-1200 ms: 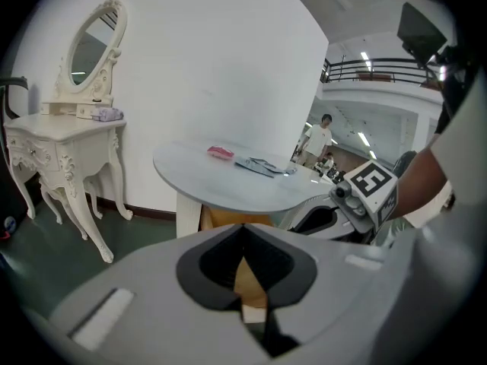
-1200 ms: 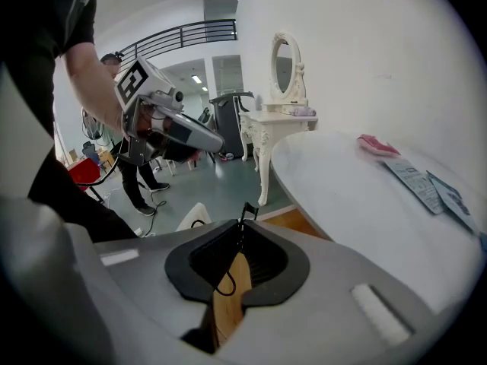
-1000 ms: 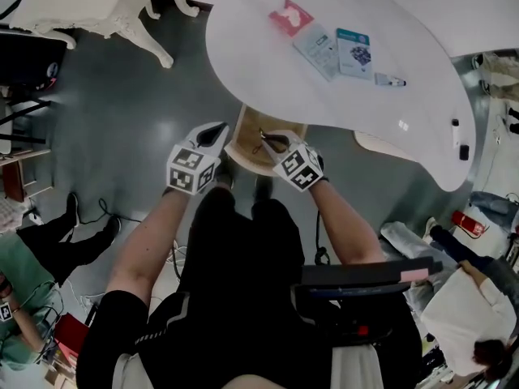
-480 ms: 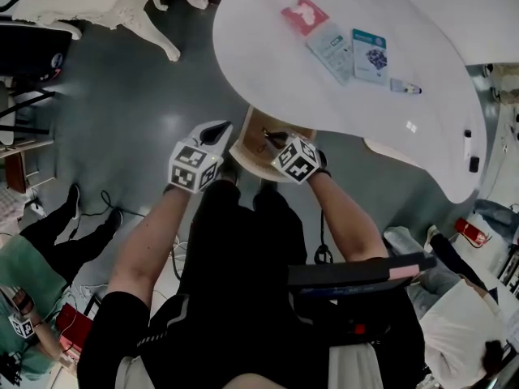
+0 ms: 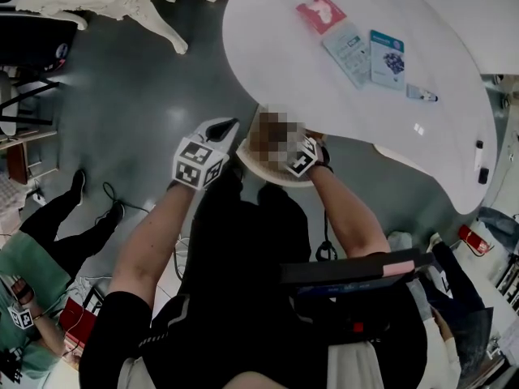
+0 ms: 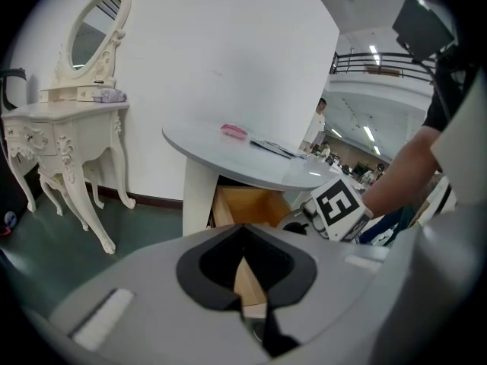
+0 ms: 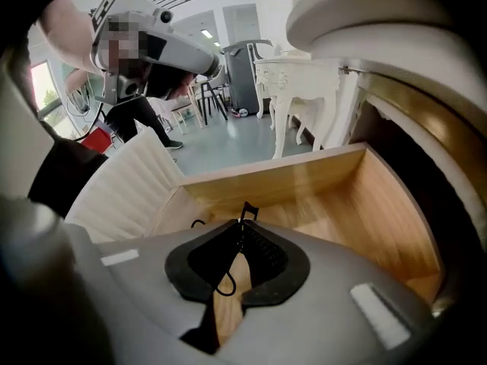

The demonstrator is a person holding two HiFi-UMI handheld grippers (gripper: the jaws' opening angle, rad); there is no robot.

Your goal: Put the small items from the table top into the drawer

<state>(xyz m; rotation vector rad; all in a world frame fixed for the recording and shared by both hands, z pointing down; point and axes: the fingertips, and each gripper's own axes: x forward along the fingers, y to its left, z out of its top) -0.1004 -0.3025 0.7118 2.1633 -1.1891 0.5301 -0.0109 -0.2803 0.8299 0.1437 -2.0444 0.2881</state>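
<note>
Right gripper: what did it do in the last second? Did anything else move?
The right gripper dipped slightly deeper into the open drawer, its fingers still shut on a thin black clip. The left gripper stayed shut beside it; the red packet stayed on the table.

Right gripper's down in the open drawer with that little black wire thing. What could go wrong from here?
1. The black wire item is pinched only at the tips of the right gripper, and its loop hangs between the jaws. It may snag on release instead of dropping into the drawer.
2. The table edge overhangs the drawer, so lifting straight up could bump it.
</note>
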